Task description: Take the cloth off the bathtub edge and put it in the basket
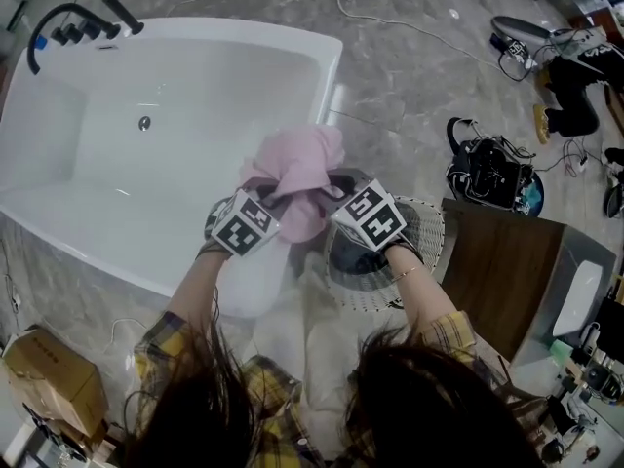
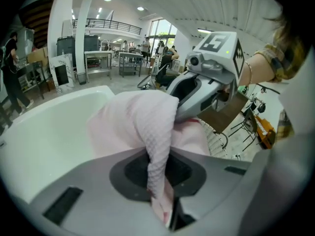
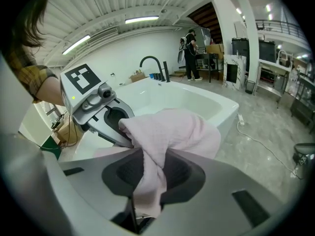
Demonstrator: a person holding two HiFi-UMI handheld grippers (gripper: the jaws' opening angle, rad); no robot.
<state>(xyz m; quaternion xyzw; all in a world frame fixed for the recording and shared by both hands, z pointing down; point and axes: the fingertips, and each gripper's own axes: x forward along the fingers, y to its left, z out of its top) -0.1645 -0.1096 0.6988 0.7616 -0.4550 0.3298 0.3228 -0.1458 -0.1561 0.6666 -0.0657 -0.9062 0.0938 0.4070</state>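
Note:
A pink waffle cloth (image 1: 295, 175) hangs bunched between both grippers, over the near right corner of the white bathtub (image 1: 175, 96). My left gripper (image 1: 268, 195) is shut on a fold of the cloth (image 2: 160, 146); its jaws clamp the fabric. My right gripper (image 1: 331, 191) is shut on another fold of the cloth (image 3: 152, 161). The right gripper's body (image 2: 206, 77) shows in the left gripper view, and the left gripper's body (image 3: 98, 109) in the right gripper view. A white wicker basket (image 1: 414, 224) sits on the floor under my right hand, partly hidden.
A black faucet (image 1: 68, 27) stands at the tub's far left corner. A wooden cabinet (image 1: 502, 261) is right of the basket. A black bag (image 1: 487, 174) and cables lie on the marble floor. A cardboard box (image 1: 54, 378) sits at the lower left.

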